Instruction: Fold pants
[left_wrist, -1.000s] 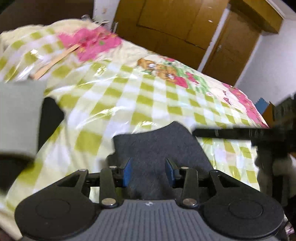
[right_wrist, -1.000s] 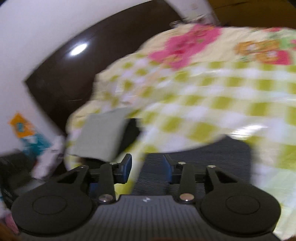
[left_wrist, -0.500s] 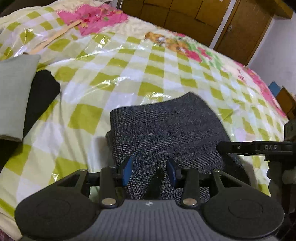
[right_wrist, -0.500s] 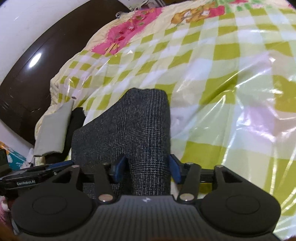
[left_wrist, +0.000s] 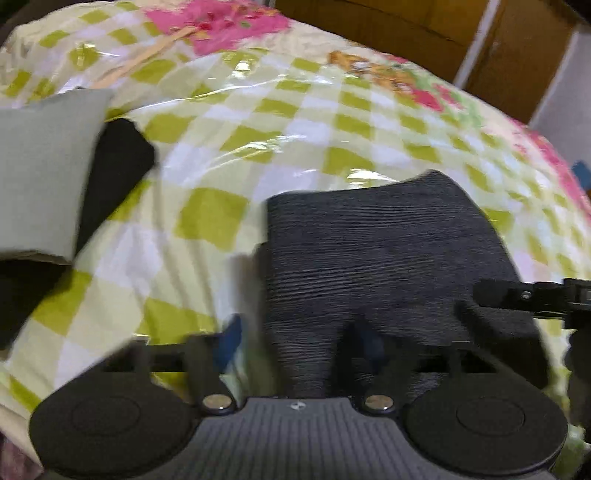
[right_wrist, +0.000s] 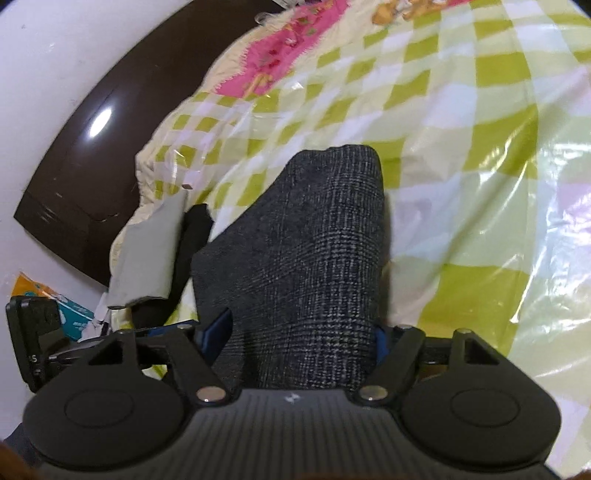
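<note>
We see the bed (left_wrist: 295, 122) spread with a shiny green-and-white checked cover, most of it bare beyond and to the right of the pants (left_wrist: 384, 251). To the left, near the bed's edge, a grey folded garment (left_wrist: 40, 177) lies on top of a black garment (left_wrist: 114, 173), well apart from the pants. A dark headboard (right_wrist: 85, 147) curves behind that corner.

The pants lie folded into a compact dark grey checked block on the cover, near the close edge of the bed, with a rounded fold at the far end.

Our left gripper (left_wrist: 299, 350) has its jaws opening, the near end of the pants between them but not pinched. Our right gripper (right_wrist: 303, 336) also has its jaws opening, straddling the cloth loosely.
</note>
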